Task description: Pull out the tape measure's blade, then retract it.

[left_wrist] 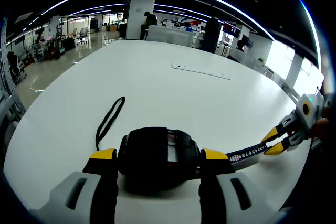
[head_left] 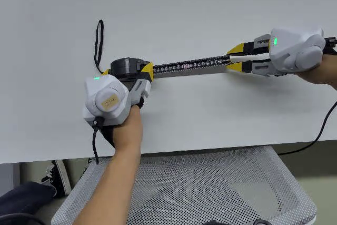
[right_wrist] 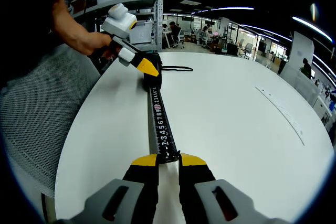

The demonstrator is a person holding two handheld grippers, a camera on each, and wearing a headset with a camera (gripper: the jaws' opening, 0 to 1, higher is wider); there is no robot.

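The black tape measure case (head_left: 126,67) (left_wrist: 157,153) (right_wrist: 153,73) rests on the white table, held between the yellow-tipped fingers of my left gripper (head_left: 129,72) (left_wrist: 158,154), which is shut on it. Its black wrist strap (head_left: 99,43) (left_wrist: 108,120) trails off behind. The black blade (head_left: 190,65) (right_wrist: 161,124) with white numbers stretches out to the right, just above the tabletop. My right gripper (head_left: 236,58) (right_wrist: 168,159) is shut on the blade's end. In the left gripper view the right gripper (left_wrist: 277,141) shows at the far right, holding the blade (left_wrist: 247,154).
The white table (head_left: 174,3) is wide and bare around the work. A grey mesh chair (head_left: 210,188) sits below its near edge. A long white strip (left_wrist: 200,71) (right_wrist: 281,110) lies far across the table. A cable (head_left: 316,135) hangs off the right.
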